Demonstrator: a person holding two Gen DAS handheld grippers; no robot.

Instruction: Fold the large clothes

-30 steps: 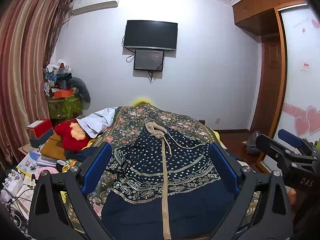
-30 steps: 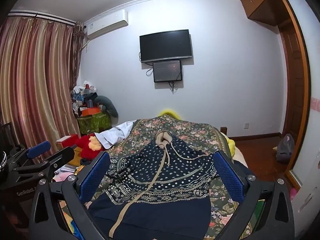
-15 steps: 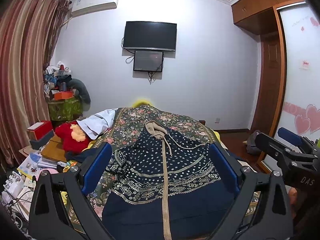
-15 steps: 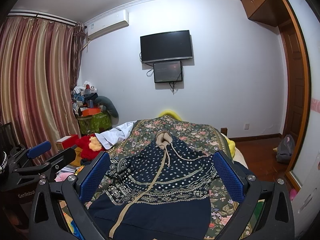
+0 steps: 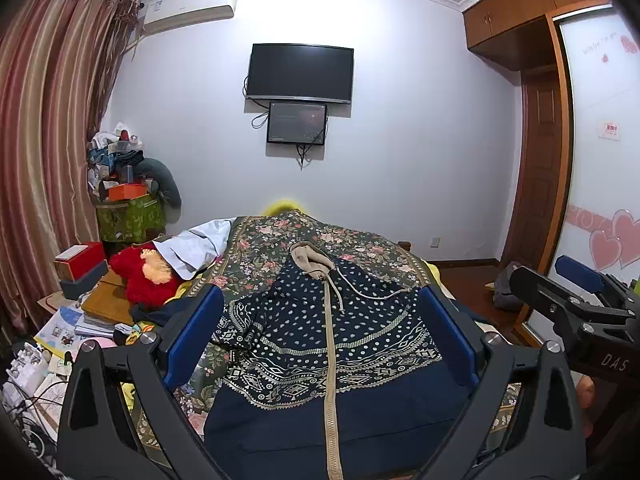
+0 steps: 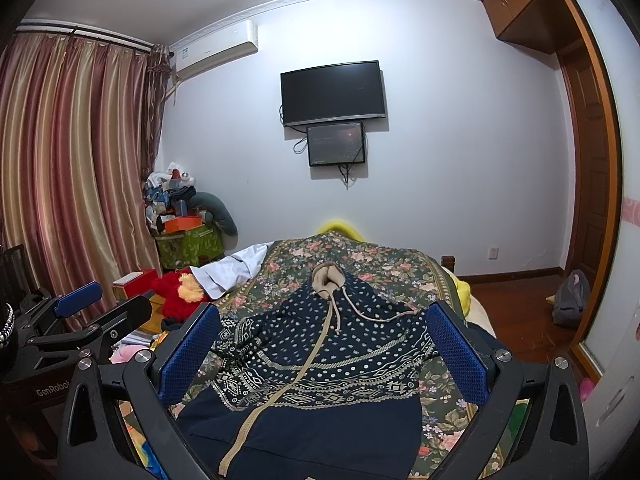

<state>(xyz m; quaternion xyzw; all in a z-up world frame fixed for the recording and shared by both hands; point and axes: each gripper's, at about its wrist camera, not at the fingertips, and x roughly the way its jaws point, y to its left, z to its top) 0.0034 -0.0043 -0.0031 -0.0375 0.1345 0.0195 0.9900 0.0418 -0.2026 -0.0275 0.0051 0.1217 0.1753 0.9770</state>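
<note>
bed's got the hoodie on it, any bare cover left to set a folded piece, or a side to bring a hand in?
Bare floral bedspread lies beyond the hood of the hoodie, toward the far wall, plus a strip along its right edge. The left side is crowded: red plush toy, white garment, stacked books.

The right gripper [image 5: 576, 280] body, at the right of the left wrist view, reads "DAS". The left gripper [image 6: 76, 304] body, at the left of the right wrist view, reads "GenRobo", cut off.
</note>
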